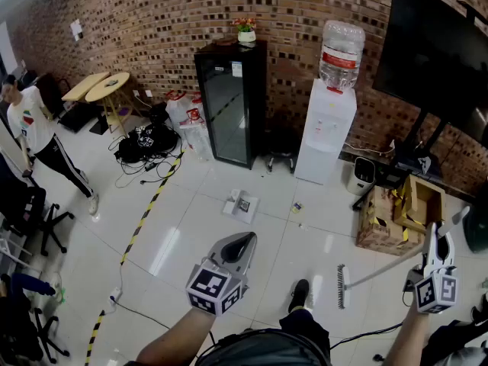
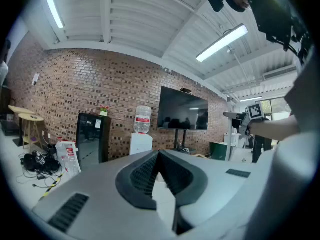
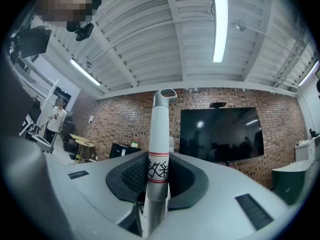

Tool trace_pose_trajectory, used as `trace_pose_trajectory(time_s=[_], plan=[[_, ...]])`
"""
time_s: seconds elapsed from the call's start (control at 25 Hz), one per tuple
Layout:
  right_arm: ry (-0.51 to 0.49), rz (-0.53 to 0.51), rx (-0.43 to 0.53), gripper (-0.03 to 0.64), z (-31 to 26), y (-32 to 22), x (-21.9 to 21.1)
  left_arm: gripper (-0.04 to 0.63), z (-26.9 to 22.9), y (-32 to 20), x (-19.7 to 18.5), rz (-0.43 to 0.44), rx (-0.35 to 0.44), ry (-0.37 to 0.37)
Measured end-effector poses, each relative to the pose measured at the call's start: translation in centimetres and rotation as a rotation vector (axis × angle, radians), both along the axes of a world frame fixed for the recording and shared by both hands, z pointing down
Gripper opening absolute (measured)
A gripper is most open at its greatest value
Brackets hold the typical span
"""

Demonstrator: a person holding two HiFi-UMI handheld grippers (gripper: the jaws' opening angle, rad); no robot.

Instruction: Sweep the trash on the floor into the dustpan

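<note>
In the head view my right gripper (image 1: 437,240) is shut on a grey broom handle (image 1: 381,269). The handle slants down left to the broom head (image 1: 341,286), which rests on the white tiles. The right gripper view shows the handle (image 3: 159,149) standing upright between the dark pads of that gripper (image 3: 158,176). My left gripper (image 1: 245,242) hovers over the floor at centre, jaws together with nothing in them; its pads (image 2: 145,176) meet at the tip of the gripper (image 2: 159,156). A pale flat thing (image 1: 242,205) lies farther off; whether it is the dustpan I cannot tell. Small scraps (image 1: 297,207) lie right of it.
A black glass-door cabinet (image 1: 229,101) and a water dispenser (image 1: 328,124) stand against the brick wall. A cardboard box (image 1: 396,212) sits at right. Cables (image 1: 145,166) and striped floor tape (image 1: 149,204) run at left, beside a standing person (image 1: 38,136) and chairs (image 1: 30,212). My shoe (image 1: 299,296) is near the broom head.
</note>
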State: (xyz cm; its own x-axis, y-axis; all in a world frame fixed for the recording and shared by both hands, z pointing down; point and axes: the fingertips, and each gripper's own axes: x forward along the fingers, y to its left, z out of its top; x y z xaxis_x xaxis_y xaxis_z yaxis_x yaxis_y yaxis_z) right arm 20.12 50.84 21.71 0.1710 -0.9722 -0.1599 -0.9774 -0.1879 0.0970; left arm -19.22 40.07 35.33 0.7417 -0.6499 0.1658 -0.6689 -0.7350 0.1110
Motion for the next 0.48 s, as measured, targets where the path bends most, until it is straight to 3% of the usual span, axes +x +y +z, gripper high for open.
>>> trace_pose_trajectory(time_s=[0.24,0.48], plan=[[0.008,-0.038,-0.029,0.101,2.5,-10.2,4.7,0.005,0.2,-10.7,6.7,-0.030,0.037,0.008],[-0.062,-0.091,-0.027,0.097,4.4,-20.4,11.6,0.006,0.4,-21.4,15.4,-0.032,0.038,-0.006]])
